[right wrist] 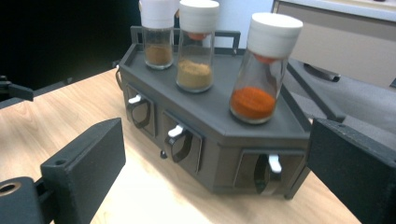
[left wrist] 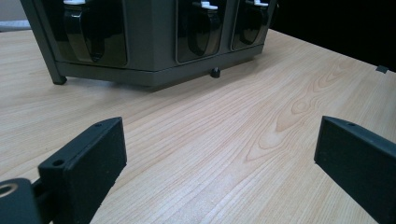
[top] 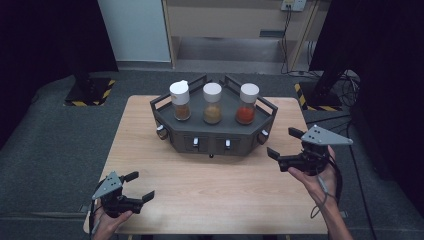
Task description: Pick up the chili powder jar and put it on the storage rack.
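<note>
A dark grey spice rack [top: 212, 135] [left wrist: 140, 51] [right wrist: 219, 126] stands at the back middle of the wooden table [top: 210, 195]. On top stand three white-capped jars: brown spice [top: 180, 101] [right wrist: 158, 35], tan spice [top: 212, 103] [right wrist: 195, 46] and red spice [top: 247, 104] [right wrist: 261, 70]. Its front holds small hooked holders with white tabs [right wrist: 179, 140]. My left gripper [top: 138, 186] [left wrist: 219, 158] is open near the table's front left, facing the rack. My right gripper [top: 284, 142] [right wrist: 219, 182] is open beside the rack's right end. Both hold nothing.
A cabinet [top: 235, 25] and cables [top: 290, 40] lie on the floor beyond the table. Yellow-black striped stand bases [top: 90, 92] sit at the far left and far right. Bare wood stretches between the two grippers.
</note>
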Demonstrator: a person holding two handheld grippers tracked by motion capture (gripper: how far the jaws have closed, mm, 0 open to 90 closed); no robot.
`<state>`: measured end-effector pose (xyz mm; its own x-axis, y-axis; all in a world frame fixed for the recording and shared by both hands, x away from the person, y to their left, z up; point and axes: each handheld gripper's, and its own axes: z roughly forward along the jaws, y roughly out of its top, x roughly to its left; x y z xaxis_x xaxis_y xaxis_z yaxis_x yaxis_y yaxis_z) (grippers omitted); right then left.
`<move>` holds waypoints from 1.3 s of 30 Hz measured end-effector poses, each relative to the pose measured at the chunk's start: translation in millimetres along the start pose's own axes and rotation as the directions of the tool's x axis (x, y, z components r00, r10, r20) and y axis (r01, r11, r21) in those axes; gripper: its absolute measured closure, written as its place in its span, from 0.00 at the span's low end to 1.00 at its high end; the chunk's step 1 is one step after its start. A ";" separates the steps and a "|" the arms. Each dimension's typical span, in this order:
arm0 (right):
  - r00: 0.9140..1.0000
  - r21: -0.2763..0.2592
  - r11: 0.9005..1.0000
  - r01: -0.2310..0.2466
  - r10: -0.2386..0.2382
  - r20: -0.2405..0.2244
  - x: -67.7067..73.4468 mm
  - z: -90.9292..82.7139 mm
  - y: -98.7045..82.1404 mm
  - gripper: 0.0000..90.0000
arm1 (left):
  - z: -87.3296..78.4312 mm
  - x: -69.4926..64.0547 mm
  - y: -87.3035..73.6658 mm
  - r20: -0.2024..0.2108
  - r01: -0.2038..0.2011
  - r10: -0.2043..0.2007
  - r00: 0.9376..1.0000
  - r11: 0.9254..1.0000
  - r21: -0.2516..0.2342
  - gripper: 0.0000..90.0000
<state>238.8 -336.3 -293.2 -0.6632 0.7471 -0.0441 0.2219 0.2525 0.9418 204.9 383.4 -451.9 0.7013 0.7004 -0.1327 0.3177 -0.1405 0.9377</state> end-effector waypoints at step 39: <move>0.987 0.067 0.987 -0.145 0.140 0.075 16.1 -24.0 -117.3 0.03 | -0.9 0.4 -1.7 -0.004 0.003 -0.003 1.000 1.000 -0.012 0.02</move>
<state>184.9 -368.6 -396.3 -0.5702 0.8191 0.0631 0.3627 0.1821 0.9139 204.1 384.6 -453.3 0.6977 0.7037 -0.1346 0.3126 -0.1299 0.9410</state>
